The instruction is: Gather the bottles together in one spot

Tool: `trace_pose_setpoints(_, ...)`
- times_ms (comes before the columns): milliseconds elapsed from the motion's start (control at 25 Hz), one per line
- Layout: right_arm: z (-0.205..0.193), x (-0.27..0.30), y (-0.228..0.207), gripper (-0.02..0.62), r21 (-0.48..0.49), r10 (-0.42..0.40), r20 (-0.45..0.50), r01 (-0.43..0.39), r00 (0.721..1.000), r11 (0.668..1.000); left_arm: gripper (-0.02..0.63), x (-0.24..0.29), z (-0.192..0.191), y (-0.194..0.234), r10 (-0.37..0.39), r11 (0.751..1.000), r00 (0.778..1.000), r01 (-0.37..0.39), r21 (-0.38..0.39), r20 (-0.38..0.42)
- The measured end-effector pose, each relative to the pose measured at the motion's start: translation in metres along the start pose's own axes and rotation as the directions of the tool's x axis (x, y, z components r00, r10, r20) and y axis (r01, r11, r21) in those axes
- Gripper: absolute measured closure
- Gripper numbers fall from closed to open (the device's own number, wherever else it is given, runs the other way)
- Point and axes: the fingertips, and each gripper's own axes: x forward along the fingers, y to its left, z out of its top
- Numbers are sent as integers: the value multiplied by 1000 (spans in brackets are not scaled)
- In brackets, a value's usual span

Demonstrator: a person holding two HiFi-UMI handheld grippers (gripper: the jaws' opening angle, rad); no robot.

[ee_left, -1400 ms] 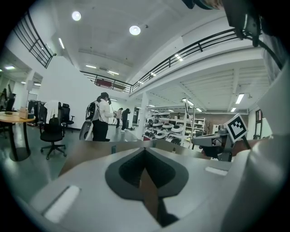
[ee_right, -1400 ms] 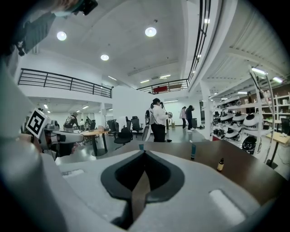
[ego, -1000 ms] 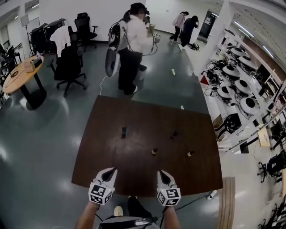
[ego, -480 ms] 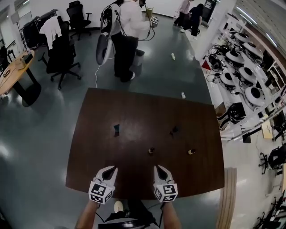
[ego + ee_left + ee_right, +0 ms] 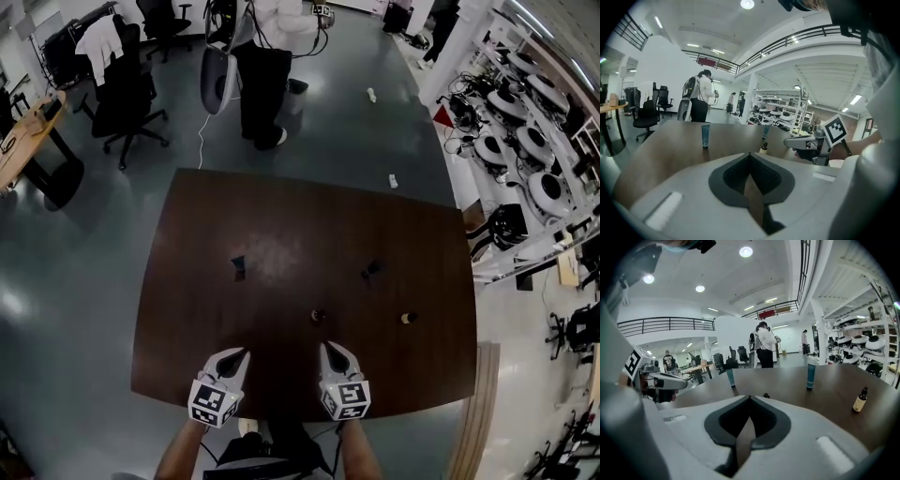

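Observation:
Several bottles stand apart on the dark brown table point(image 5: 187, 309). A teal bottle point(image 5: 238, 265) is at the left and another teal one point(image 5: 372, 270) at the right. Nearer me stand two small amber bottles, one in the middle point(image 5: 318, 316) and one to the right point(image 5: 407, 319). My left gripper point(image 5: 242, 352) and right gripper point(image 5: 324, 346) hover side by side over the table's near edge, both shut and empty, short of every bottle. The left gripper view shows its shut gripper point(image 5: 750, 153) below the left teal bottle point(image 5: 705, 136). The right gripper view shows its shut gripper point(image 5: 750, 396), the right teal bottle point(image 5: 810, 376) and an amber bottle point(image 5: 859, 400).
A person point(image 5: 262, 56) stands on the floor beyond the table's far edge, beside office chairs point(image 5: 122, 94). Shelves with equipment point(image 5: 525, 159) line the right side. A round wooden table point(image 5: 23, 141) is at the far left.
Both grippers have sunk lower over the table's near edge, still shut. The head view has tilted down, so the person and chairs have slid toward the top of the picture.

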Motion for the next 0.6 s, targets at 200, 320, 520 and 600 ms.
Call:
trace_pose_setpoints(200,-8,8,-5,594,4,2,-14,-2,1000,1000,604,7,-4,-4,-4,1000,1000,3,-19,-19)
trace_pose_setpoints(320,-8,16,-10,594,-5,-22,-4,22,1000,1000,605,9,-1,-5,-8,1000,1000,8,-21,-18)
trace_pose_setpoints(520,-18,33,-19,491,13,-7,-27,7,1000,1000,606,14,-5,-11,-16,1000,1000,15,-23,-17)
trace_pose_setpoints(600,-23,41,-22,481,32,8,-41,-7,999,999,605,13,-7,-13,-18,1000,1000,18,-26,-23)
